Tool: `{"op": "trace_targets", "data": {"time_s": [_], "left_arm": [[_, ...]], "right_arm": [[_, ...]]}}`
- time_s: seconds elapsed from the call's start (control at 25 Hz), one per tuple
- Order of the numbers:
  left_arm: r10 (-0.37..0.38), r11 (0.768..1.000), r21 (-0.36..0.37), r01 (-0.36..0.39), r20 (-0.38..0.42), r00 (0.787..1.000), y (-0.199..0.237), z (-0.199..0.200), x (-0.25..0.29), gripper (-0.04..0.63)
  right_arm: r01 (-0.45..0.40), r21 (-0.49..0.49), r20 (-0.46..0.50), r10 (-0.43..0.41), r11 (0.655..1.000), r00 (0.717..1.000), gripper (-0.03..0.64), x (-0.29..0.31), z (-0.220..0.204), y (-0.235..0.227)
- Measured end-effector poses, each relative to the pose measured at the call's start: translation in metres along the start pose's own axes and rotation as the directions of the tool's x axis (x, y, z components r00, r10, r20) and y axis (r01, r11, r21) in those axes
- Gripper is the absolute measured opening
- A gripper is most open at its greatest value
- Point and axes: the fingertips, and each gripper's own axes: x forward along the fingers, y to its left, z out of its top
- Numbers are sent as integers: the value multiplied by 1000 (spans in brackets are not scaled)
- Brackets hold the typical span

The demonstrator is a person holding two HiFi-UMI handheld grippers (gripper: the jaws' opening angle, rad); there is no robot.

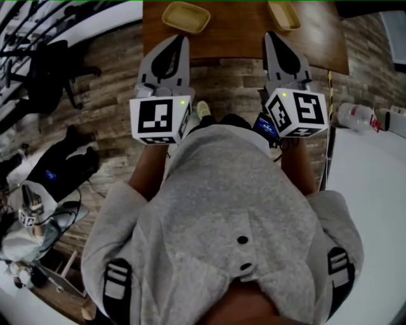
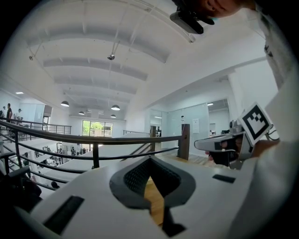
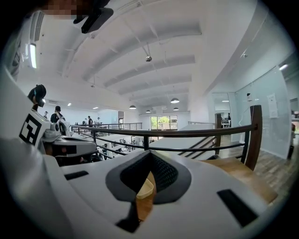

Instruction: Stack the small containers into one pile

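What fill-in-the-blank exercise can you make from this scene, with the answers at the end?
1. The wooden table holds ___ small yellow containers: the left container and the right container.
2. The left gripper and the right gripper hold ___, and both have their jaws shut.
3. The cube on each gripper carries black-and-white square ___.
4. The person wears a ___ top.

Missing words: two; nothing; markers; grey.
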Motion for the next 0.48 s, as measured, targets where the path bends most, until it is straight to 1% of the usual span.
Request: {"op": "trace_targets", "data": {"time_s": [0.24,0.48], "left_arm": [[-6,1000,-9,6,16,1000,-4,3,-6,12],[-8,1000,-19,9,26,1000,-23,3,-9,12]], "right_arm": [[29,-24,11,-29,999,1000,11,-12,7,-1],[56,-44,18,-55,997,998,12,-31,8,-20]]}}
